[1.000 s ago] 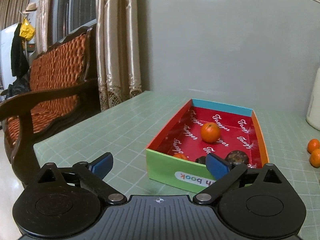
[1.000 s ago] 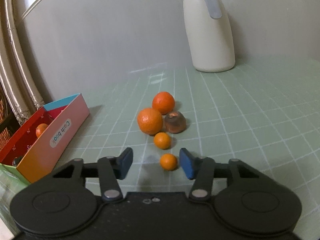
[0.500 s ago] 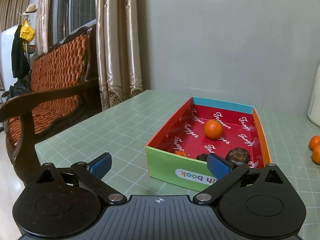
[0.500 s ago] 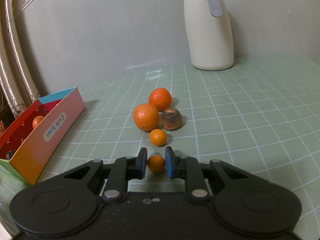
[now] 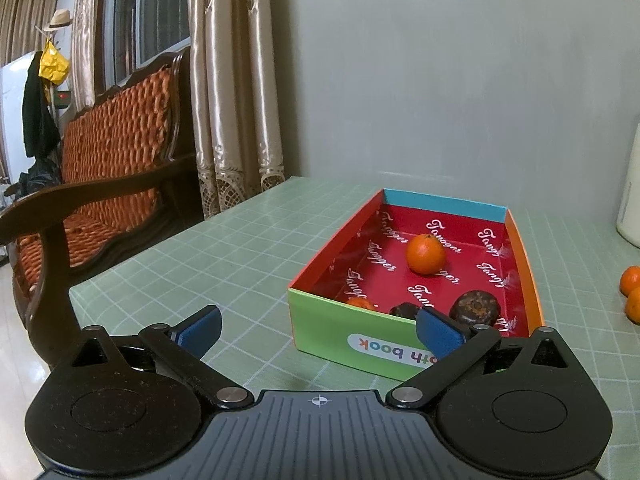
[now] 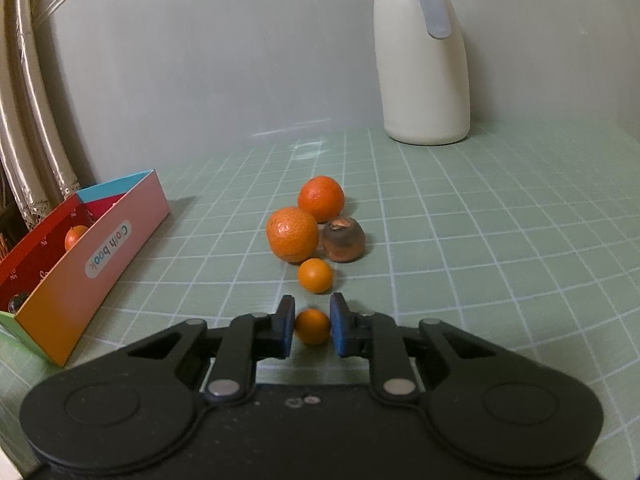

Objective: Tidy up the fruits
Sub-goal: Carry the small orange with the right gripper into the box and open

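Observation:
My right gripper is shut on a small orange just above the green mat. Beyond it lie another small orange, two bigger oranges and a brown fruit. The colourful box stands to the left. In the left wrist view my left gripper is open and empty in front of the box, which holds an orange, a small orange and two dark fruits.
A cream jug stands at the back right by the grey wall. A wooden sofa and curtains are off the table's left edge. Two oranges show at the right edge of the left wrist view.
My right gripper has shut on the nearest small orange and lifted slightly. My left gripper has drifted a little, still open.

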A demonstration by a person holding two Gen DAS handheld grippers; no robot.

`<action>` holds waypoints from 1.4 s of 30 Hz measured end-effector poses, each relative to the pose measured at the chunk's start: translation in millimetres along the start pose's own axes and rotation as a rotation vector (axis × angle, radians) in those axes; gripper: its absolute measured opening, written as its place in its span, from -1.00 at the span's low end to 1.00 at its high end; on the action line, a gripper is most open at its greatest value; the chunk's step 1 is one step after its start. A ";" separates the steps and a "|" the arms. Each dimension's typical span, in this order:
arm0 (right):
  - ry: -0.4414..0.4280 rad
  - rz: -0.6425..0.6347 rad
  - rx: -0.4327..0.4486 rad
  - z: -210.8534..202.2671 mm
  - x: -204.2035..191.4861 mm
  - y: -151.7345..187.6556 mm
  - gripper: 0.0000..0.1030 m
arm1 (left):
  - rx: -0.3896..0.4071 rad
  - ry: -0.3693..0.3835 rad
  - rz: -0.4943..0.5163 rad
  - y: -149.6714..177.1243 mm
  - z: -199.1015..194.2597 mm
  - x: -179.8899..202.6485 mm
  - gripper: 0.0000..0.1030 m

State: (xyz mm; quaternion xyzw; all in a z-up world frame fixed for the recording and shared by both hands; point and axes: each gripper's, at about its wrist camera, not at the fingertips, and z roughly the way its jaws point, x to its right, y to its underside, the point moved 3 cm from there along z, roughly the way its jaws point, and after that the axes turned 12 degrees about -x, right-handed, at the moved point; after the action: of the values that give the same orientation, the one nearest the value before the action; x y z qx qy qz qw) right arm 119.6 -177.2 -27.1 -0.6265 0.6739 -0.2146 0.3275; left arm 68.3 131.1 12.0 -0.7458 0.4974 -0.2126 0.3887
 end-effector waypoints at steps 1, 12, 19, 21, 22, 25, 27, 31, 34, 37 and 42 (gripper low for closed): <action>-0.003 0.004 0.000 -0.2 0.3 -0.1 -0.65 | -0.001 0.001 0.001 -0.1 0.5 -0.3 0.99; -0.062 0.031 0.022 -8.4 2.4 0.4 -0.65 | -0.010 -0.011 -0.006 0.4 1.8 -3.7 0.99; -0.171 0.001 0.071 -19.7 -20.6 -4.5 -0.65 | -0.015 -0.036 -0.020 3.8 1.7 -18.7 0.99; -0.213 -0.021 0.080 -21.6 -35.7 -6.7 -0.65 | -0.019 -0.045 -0.030 5.0 1.9 -26.5 0.99; -0.242 -0.032 0.087 -23.2 -44.4 -8.7 -0.65 | -0.020 -0.052 -0.034 5.8 1.8 -30.7 0.99; -0.310 -0.070 0.110 -29.2 -71.0 -13.8 -0.65 | -0.027 -0.065 -0.053 8.7 3.1 -43.1 0.99; -0.356 -0.101 0.124 -33.0 -88.7 -16.6 -0.65 | -0.032 -0.074 -0.067 10.5 3.9 -51.2 0.99; -0.439 -0.166 0.125 -32.6 -124.8 -19.9 -0.65 | -0.040 -0.093 -0.081 13.8 5.9 -64.1 0.99; -0.478 -0.206 0.104 -26.1 -148.9 -19.9 -0.66 | -0.043 -0.105 -0.088 15.9 7.1 -73.1 0.99; -0.493 -0.240 0.085 -17.9 -166.9 -15.3 -0.66 | -0.049 -0.117 -0.098 18.3 8.6 -81.7 0.99; -0.491 -0.262 0.058 -7.8 -176.2 -6.1 -0.65 | -0.057 -0.123 -0.107 20.0 11.0 -88.4 0.99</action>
State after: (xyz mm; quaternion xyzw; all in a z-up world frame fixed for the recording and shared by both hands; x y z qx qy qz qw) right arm 118.4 -5.3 13.0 -0.7318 0.4814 -0.1161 0.4681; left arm 27.9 211.3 -4.4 -0.7938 0.4379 -0.1725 0.3851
